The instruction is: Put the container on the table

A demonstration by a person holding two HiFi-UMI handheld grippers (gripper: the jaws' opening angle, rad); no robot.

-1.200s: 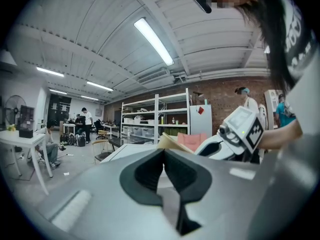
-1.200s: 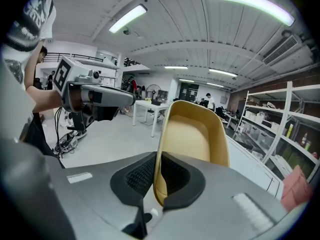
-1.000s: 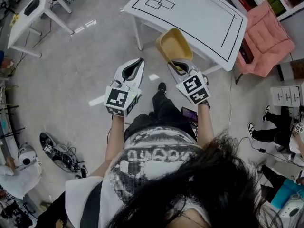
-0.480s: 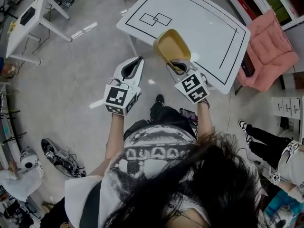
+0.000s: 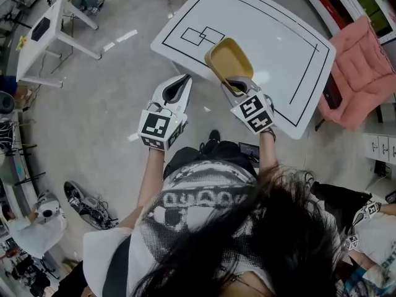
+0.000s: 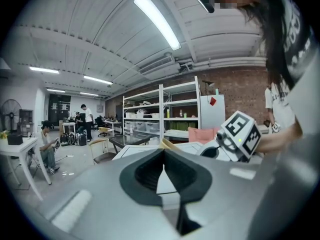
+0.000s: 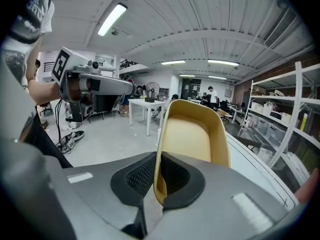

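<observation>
A yellow oval container (image 5: 228, 60) hangs tilted over the near edge of the white table (image 5: 281, 39), which has black lines drawn on it. My right gripper (image 5: 237, 84) is shut on the container's near rim. In the right gripper view one jaw sits inside the container (image 7: 194, 133) and the other outside, where the right gripper (image 7: 158, 176) clamps the wall. My left gripper (image 5: 179, 86) is held to the left of the container, off the table over the floor. Its jaws meet at the tips with nothing between them, as the left gripper (image 6: 163, 154) shows in its own view.
A pink cushioned seat (image 5: 362, 70) stands right of the table. Another white table (image 5: 43, 33) is at the far left, with a seated person behind it. Camera gear and cables (image 5: 80, 200) lie on the grey floor. Shelving (image 6: 165, 111) lines the back wall.
Both grippers and the container have moved forward toward the white table. The container was below the table's edge and now hangs over it.
</observation>
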